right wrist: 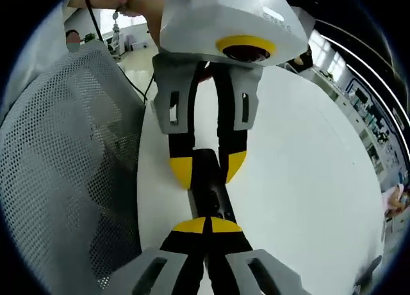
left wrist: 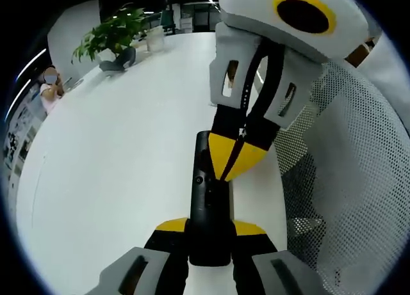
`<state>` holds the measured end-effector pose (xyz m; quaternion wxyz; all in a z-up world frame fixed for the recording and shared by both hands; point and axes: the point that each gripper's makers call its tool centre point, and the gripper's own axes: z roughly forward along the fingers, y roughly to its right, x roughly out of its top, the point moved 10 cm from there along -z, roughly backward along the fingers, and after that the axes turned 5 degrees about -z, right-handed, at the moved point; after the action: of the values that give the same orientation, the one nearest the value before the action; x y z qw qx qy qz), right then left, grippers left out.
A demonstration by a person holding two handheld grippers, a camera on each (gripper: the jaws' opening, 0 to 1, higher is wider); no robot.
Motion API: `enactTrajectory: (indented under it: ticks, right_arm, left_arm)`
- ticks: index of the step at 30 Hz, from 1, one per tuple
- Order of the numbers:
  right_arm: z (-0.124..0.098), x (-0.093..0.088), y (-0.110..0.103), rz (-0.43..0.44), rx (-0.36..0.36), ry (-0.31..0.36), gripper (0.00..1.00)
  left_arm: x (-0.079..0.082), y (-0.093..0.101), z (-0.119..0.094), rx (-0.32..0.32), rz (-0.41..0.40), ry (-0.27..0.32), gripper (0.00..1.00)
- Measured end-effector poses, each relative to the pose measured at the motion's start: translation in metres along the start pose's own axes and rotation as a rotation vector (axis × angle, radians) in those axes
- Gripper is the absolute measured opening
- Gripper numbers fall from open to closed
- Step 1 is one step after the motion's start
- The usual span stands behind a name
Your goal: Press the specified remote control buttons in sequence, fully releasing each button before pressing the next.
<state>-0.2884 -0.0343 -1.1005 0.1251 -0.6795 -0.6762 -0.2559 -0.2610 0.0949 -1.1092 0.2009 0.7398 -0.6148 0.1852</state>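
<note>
Clearly, my left gripper [left wrist: 209,230] clamped the near end of the slim black remote control [left wrist: 209,199], which lay on the white table [left wrist: 109,173]. My right gripper [left wrist: 232,159], jaws together, pressed its yellow tips on the remote's top, beside a white mesh chair [left wrist: 359,180].

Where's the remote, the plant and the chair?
Remote [left wrist: 208,212]: left gripper view, its black body between the jaws.
Plant [left wrist: 110,34]: left gripper view, its green leaves.
Chair [right wrist: 70,148]: right gripper view, its grey mesh back.
</note>
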Motion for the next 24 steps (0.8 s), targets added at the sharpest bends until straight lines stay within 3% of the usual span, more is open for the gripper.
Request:
enactTrajectory:
  ticks: [11, 20, 24]
  right_arm:
    - [0.003, 0.005, -0.003, -0.047, 0.008, -0.032, 0.00]
    - [0.001, 0.001, 0.006, 0.065, 0.060, 0.015, 0.00]
    - [0.000, 0.000, 0.012, 0.102, 0.032, 0.016, 0.00]
  left_arm:
    - [0.000, -0.001, 0.000, -0.003, 0.007, -0.003, 0.23]
    - [0.000, -0.001, 0.000, -0.007, 0.015, 0.003, 0.23]
    - [-0.001, -0.001, 0.000, -0.004, 0.013, 0.008, 0.23]
